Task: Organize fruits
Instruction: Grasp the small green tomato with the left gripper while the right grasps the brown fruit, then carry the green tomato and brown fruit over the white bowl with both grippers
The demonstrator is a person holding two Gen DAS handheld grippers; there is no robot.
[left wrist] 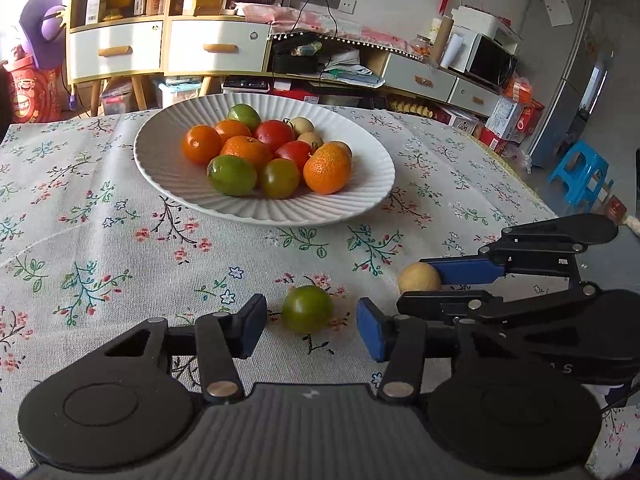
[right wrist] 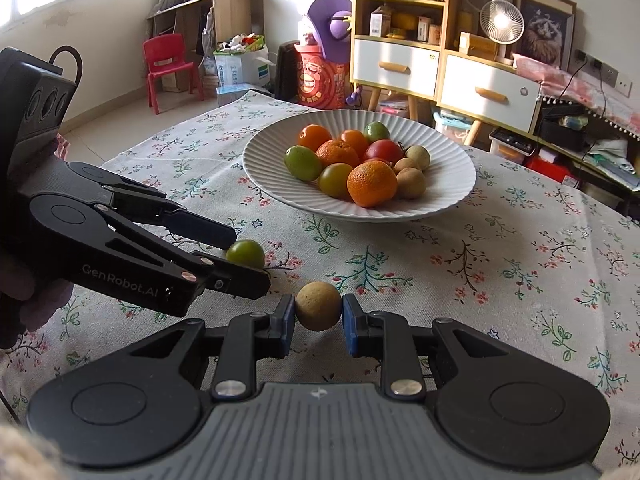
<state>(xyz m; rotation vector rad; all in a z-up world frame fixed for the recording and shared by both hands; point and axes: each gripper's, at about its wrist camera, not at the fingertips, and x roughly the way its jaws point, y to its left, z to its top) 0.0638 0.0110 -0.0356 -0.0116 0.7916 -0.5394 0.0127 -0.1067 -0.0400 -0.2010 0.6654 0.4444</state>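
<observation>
On the floral tablecloth (left wrist: 120,240), left wrist view: the left gripper (left wrist: 311,326) straddles a green tomato (left wrist: 308,308) at 6 o'clock of the frame, a visible gap between the fruit and each blue pad, so it is unclenched with the fruit between its jaws. At 12 o'clock from the tomato stands a white ribbed plate (left wrist: 168,184) holding tangerines, red and green tomatoes and pale tan fruits. At 3 o'clock the right gripper (left wrist: 424,284) enters from the right, its fingers flanking a tan round fruit (left wrist: 419,277).

Right wrist view: the right gripper (right wrist: 319,316) is clenched on the tan round fruit (right wrist: 319,306), both blue pads pressed against its sides, at frame centre-bottom. Whether the fruit rests on the cloth or hangs just above it is hard to judge. At 10 o'clock from it the left gripper (right wrist: 248,256) reaches in from the left, the green tomato (right wrist: 245,253) at its fingertips. The plate (right wrist: 452,184) lies at 12 o'clock, well apart.
</observation>
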